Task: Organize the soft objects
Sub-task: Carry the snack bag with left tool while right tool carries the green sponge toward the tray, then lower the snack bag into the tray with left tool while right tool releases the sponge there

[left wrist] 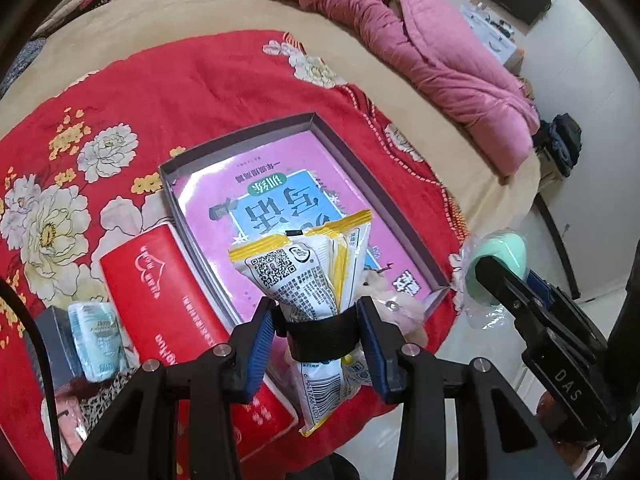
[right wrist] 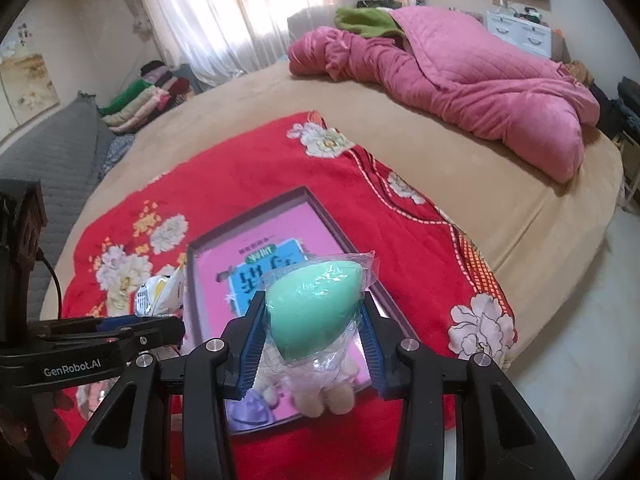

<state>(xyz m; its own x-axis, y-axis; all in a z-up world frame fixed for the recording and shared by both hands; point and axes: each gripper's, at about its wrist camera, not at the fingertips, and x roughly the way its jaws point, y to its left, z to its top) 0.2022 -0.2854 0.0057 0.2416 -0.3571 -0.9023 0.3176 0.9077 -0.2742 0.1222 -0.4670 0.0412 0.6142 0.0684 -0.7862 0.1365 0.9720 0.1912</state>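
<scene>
My left gripper (left wrist: 318, 332) is shut on a white and yellow snack packet (left wrist: 304, 268), held over the near edge of a shallow open box (left wrist: 240, 136) with a pink printed sheet inside. My right gripper (right wrist: 314, 320) is shut on a mint-green egg-shaped sponge (right wrist: 312, 304) in a clear plastic bag, above the same box (right wrist: 332, 216). That sponge (left wrist: 500, 252) and the right gripper also show at the right of the left wrist view. A small plush toy (right wrist: 324, 398) lies at the box's near end, partly hidden by the sponge.
A red flowered blanket (left wrist: 200, 88) covers the tan bed (right wrist: 440, 152). Left of the box lie a red tissue pack (left wrist: 160, 300), a small pale-blue tissue packet (left wrist: 98, 340) and a dark box. A pink quilt (right wrist: 460, 76) is heaped at the back right. Floor lies to the right.
</scene>
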